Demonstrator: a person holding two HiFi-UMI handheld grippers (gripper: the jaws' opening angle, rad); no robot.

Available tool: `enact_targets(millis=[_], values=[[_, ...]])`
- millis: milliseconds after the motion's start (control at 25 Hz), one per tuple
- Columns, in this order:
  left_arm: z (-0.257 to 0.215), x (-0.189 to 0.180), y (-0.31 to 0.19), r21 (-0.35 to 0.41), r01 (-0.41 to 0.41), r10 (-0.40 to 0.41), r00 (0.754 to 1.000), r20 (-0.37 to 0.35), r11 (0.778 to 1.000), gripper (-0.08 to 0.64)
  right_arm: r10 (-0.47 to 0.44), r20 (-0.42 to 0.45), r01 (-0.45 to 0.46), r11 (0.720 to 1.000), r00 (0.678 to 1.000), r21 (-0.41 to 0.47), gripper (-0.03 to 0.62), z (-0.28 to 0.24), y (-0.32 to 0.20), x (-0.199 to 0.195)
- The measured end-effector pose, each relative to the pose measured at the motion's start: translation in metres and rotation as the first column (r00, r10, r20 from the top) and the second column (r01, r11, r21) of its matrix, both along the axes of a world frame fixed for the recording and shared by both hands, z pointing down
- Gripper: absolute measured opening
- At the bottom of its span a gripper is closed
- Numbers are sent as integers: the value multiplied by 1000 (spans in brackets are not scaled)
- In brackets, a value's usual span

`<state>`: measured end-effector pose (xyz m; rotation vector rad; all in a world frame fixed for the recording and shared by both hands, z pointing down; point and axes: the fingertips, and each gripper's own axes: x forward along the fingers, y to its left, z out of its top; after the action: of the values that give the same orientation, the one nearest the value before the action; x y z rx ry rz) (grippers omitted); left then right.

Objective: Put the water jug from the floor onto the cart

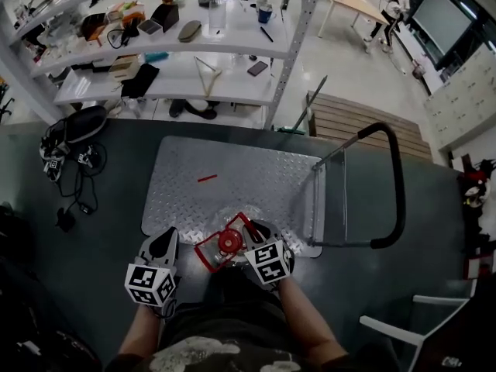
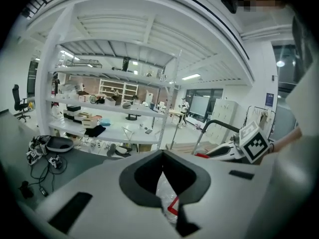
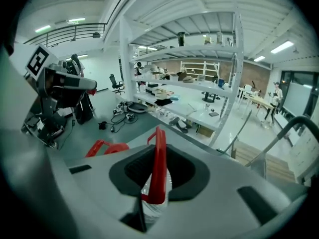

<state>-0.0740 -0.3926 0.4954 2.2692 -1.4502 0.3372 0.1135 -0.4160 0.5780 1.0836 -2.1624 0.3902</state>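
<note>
The clear water jug [image 1: 221, 217] with a red cap [image 1: 228, 242] stands at the near edge of the cart's metal deck [image 1: 232, 165]. My right gripper [image 1: 246, 235] is shut on the jug's red handle [image 3: 159, 163], which runs up between its jaws over the clear plastic [image 3: 149, 205]. My left gripper [image 1: 167, 239] hovers just left of the jug, and I cannot tell whether it touches. In the left gripper view, clear plastic and a red strip [image 2: 172, 203] show through the left gripper's [image 2: 164, 193] narrow gap. Its jaw state is unclear.
The cart's black push handle [image 1: 397, 177] rises at the right. A small red piece [image 1: 207, 178] lies on the deck. White shelving [image 1: 178, 49] stands behind the cart. Cables and gear [image 1: 70, 157] lie on the dark floor at left, a white chair [image 1: 418, 324] at lower right.
</note>
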Motion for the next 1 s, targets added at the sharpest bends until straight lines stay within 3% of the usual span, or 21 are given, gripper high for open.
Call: enact_targets(millis=[200, 440, 720, 1000], values=[[2, 18, -37, 7, 33, -33, 999, 9, 999, 6, -41, 11, 41, 999, 999, -13, 52, 12, -53, 7], [-1, 23, -64, -4, 48, -48, 999, -13, 999, 8, 24, 68, -21, 999, 997, -46, 54, 19, -100, 16], [8, 14, -105, -26, -10, 9, 1000, -20, 1000, 7, 115, 82, -109, 991, 990, -78, 57, 39, -147, 9], [9, 7, -157, -34, -75, 74, 997, -27, 997, 7, 189, 24, -187, 980, 982, -66, 57, 38, -195, 27]])
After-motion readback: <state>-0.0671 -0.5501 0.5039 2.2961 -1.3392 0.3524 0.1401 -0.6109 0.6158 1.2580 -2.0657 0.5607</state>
